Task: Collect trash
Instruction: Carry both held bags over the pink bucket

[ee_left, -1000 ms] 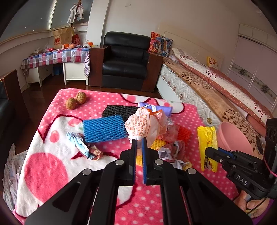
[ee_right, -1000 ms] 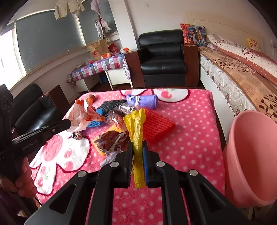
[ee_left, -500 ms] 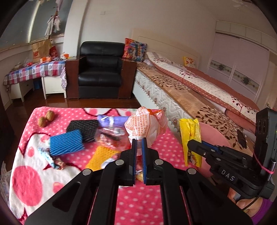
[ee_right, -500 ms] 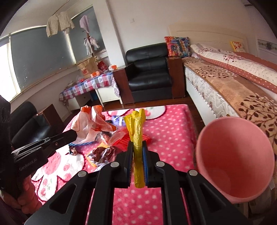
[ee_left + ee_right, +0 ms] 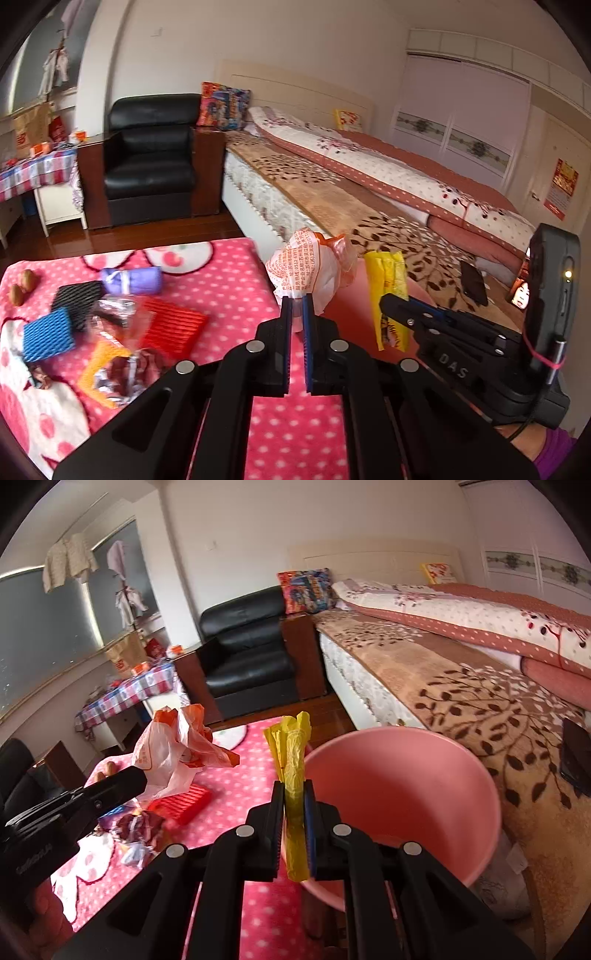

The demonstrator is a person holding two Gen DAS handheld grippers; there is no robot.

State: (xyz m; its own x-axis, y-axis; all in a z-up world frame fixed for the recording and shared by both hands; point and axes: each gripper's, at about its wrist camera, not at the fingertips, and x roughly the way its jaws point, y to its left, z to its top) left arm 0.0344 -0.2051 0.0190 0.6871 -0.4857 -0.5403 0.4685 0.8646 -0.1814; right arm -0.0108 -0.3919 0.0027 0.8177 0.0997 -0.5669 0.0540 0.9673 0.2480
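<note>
Two pieces of trash in transit toward the bin. The left hand-held gripper (image 5: 296,306) has its jaws nearly closed, pinching the lower edge of a crumpled white-and-orange printed plastic bag (image 5: 308,267), which stands up above the fingertips. The right hand-held gripper (image 5: 294,794) is likewise nearly closed, clamping a yellow crinkled plastic wrapper (image 5: 293,771) that runs upright between its pads. Both tools point forward and moderately downward, side by side, the right one just beside the rim of the round pink plastic basin (image 5: 424,786) that stands off the edge of the pink polka-dot blanket-covered surface (image 5: 236,786).

Risks, as judged: the bag is held only by a thin fold and may slip out before it is over the basin; being light, either piece may cling to a pad or drift past the rim when released; the left tool sits further from the basin, so an early release would drop the bag onto the surface or the floor. The two tools, close together, may also collide.
</note>
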